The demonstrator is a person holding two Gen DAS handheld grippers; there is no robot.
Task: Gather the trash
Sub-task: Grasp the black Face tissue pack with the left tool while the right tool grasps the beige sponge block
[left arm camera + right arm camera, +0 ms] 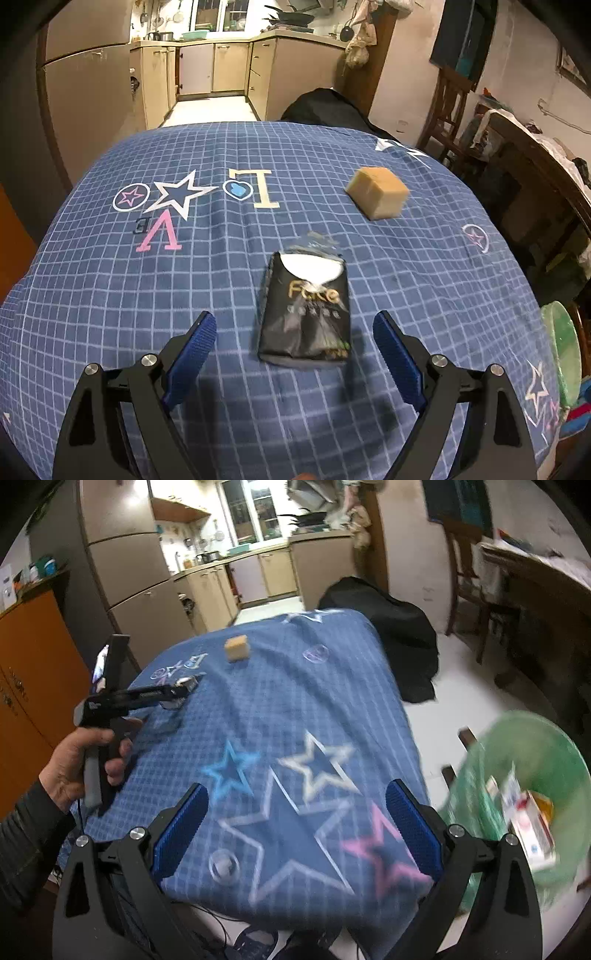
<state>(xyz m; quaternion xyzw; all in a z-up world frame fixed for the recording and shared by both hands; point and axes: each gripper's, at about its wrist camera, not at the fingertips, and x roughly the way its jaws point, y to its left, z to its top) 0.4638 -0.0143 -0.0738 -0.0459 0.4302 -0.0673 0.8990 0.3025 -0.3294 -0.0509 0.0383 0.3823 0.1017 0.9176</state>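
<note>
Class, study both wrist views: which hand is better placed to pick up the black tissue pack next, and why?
Left. Its tool stands open with the black tissue pack lying just ahead between its fingers. The right tool hangs over the cloth's near corner beside the green-lined bin, far from it.

A blue checked tablecloth (110, 295) carries a black tissue pack (304, 314) and tan block (376, 190).

Home kitchen: cabinets (229, 66), fridge (125, 554).
</note>
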